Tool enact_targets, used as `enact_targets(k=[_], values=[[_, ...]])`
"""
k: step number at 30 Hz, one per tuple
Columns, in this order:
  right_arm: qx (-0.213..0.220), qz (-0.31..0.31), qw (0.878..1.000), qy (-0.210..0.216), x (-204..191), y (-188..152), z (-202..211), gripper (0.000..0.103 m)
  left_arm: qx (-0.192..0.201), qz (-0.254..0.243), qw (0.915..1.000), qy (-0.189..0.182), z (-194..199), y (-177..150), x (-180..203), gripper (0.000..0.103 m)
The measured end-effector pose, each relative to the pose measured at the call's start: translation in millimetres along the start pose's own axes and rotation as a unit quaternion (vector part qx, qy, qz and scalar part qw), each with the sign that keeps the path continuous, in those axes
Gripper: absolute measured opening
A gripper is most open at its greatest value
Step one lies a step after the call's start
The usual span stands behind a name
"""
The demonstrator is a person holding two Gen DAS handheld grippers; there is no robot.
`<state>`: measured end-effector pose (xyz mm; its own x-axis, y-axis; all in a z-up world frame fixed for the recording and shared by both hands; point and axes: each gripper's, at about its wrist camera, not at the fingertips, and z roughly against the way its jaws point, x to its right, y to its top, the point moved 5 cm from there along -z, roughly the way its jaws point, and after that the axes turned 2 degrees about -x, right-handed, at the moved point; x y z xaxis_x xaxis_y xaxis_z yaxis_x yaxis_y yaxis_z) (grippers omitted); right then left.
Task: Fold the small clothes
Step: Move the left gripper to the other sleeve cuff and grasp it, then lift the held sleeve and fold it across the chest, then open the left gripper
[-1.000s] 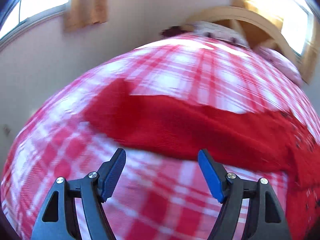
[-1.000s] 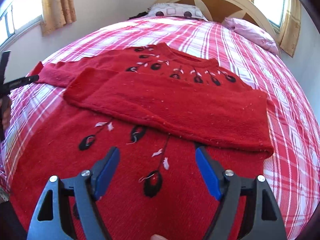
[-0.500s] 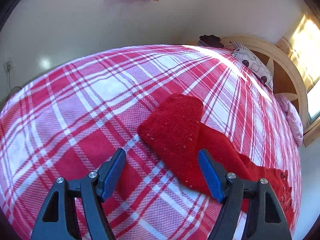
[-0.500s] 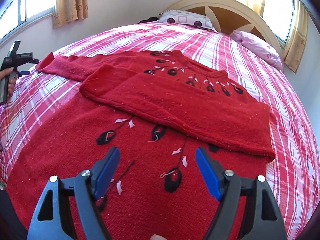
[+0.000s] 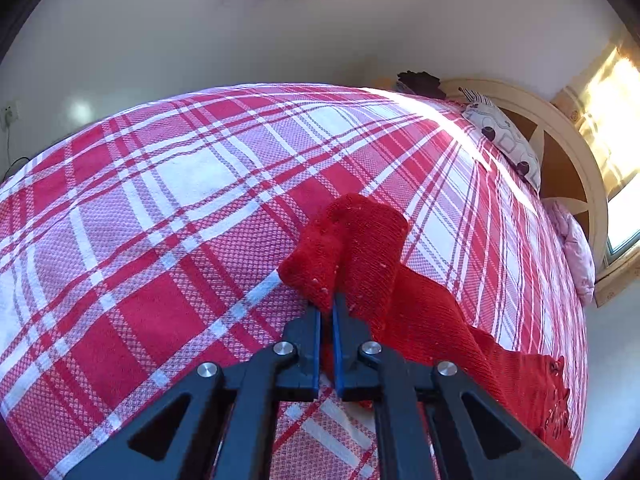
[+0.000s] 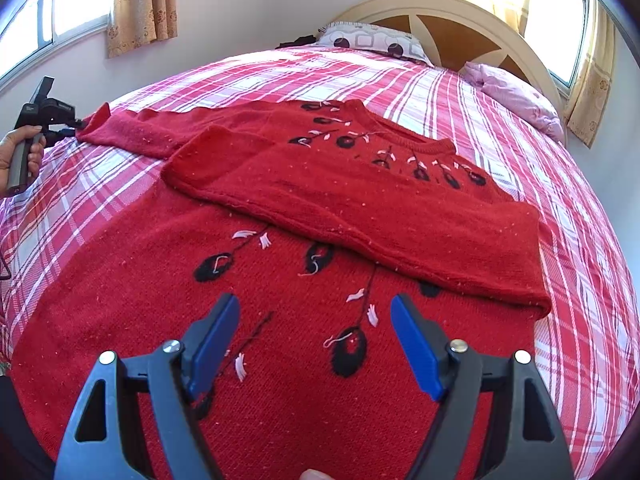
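A red knitted sweater [image 6: 280, 320] with black and white flower stitching lies flat on the plaid bed cover [image 6: 580, 240]. One sleeve [image 6: 380, 216] is folded across its chest. The other sleeve [image 6: 160, 128] stretches out to the left. In the left wrist view my left gripper [image 5: 326, 308] has its jaws closing tight on that sleeve's cuff [image 5: 360, 236], which bunches up above the tips. The same gripper [image 6: 44, 120] shows at the far left of the right wrist view, held in a hand [image 6: 20, 156]. My right gripper [image 6: 316, 308] hovers open over the sweater's lower body, holding nothing.
A patterned pillow [image 6: 372, 40] and a pink pillow [image 6: 516, 96] lie at the wooden headboard [image 6: 460, 20]. A white wall [image 5: 240, 40] runs close along the bed's left side. Curtained windows [image 6: 32, 28] stand on both sides.
My left gripper moved in onto the end of the outstretched sleeve and shut on its cuff, which now bunches up. The right gripper stayed open over the sweater's body.
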<state>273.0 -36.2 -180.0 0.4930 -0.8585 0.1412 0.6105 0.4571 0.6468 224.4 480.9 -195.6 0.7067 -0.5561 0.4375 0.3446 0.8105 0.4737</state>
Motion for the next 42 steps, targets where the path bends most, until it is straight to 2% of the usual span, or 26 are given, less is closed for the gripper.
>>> enact_targets(k=[6,11,16,21,27,35,42], values=[[0.001,-0.002,1.000,0.001,-0.6,-0.7,-0.3,0.081,0.029,0.002,0.9994,-0.018,20.4,2.6,5.2,0.004],[0.009,-0.006,1.000,0.002,-1.6,1.9,2.2,0.081,0.053,-0.020,0.9978,-0.033,40.3,6.5,26.1,0.004],[0.019,-0.010,1.000,0.004,-1.1,5.0,6.7,0.081,0.066,-0.043,0.9947,-0.066,57.3,2.0,60.8,0.004],[0.027,-0.017,0.999,0.006,3.2,5.5,12.0,0.081,0.062,-0.063,0.9894,-0.115,71.4,-9.9,107.5,0.004],[0.040,-0.032,0.999,0.004,14.2,3.4,22.4,0.081,0.064,-0.096,0.9781,-0.174,93.3,-30.9,168.8,0.004],[0.051,-0.051,0.997,0.002,33.0,-5.9,32.8,0.081,0.054,-0.136,0.9570,-0.250,117.0,-67.6,248.3,0.004],[0.067,-0.075,0.995,0.005,49.5,-17.1,46.1,0.081,0.028,-0.171,0.9426,-0.286,113.8,-106.7,300.7,0.004]])
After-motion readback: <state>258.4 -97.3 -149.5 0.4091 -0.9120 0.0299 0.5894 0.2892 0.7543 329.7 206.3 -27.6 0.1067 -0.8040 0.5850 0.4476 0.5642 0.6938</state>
